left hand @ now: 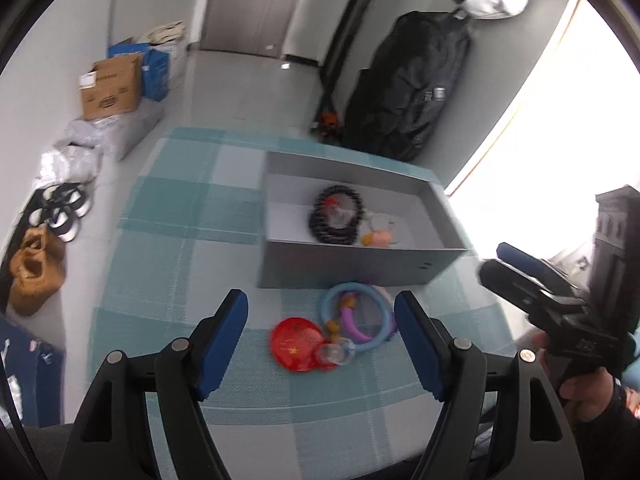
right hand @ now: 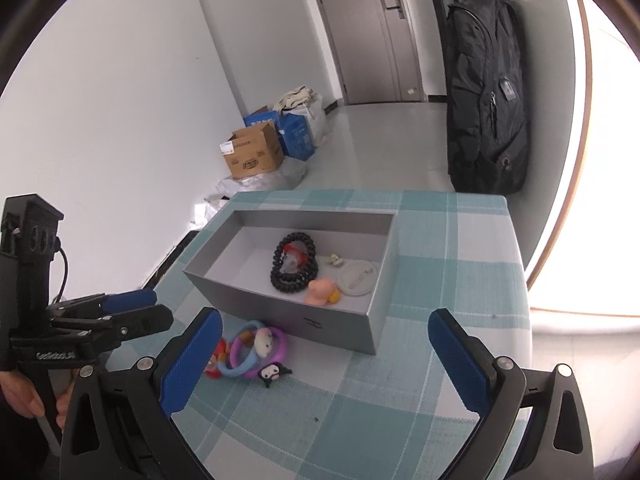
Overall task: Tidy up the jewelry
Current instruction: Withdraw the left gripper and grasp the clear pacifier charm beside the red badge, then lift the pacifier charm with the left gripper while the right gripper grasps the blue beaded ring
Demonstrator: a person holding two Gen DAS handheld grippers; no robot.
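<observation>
A: Left wrist view first. Left gripper (left hand: 321,320) spread wide, nothing between the blue pads, hanging over the near part of the checked tablecloth (left hand: 176,240). Straight ahead between the fingers: blue ring (left hand: 332,300) and purple ring (left hand: 352,326) tangled together, red disc (left hand: 294,344) touching them, all just short of the grey box (left hand: 352,266).

B: And inside the box?

A: Black coiled band (left hand: 336,216), plus a pink piece (left hand: 380,238), against the near wall. Bare cloth to the left of the box, up to the table's edge. Right gripper (left hand: 506,260) off to the right, fingers nearly together, nothing seen between them.

B: Right wrist view?

A: Right gripper (right hand: 325,354) reads wide here, so cannot tell which. Empty, over open cloth. Rings (right hand: 248,354) and a small black charm (right hand: 272,374) beside the box's near corner. Wide strip of bare cloth right of the box (right hand: 280,308), running to the table's right edge.
</observation>
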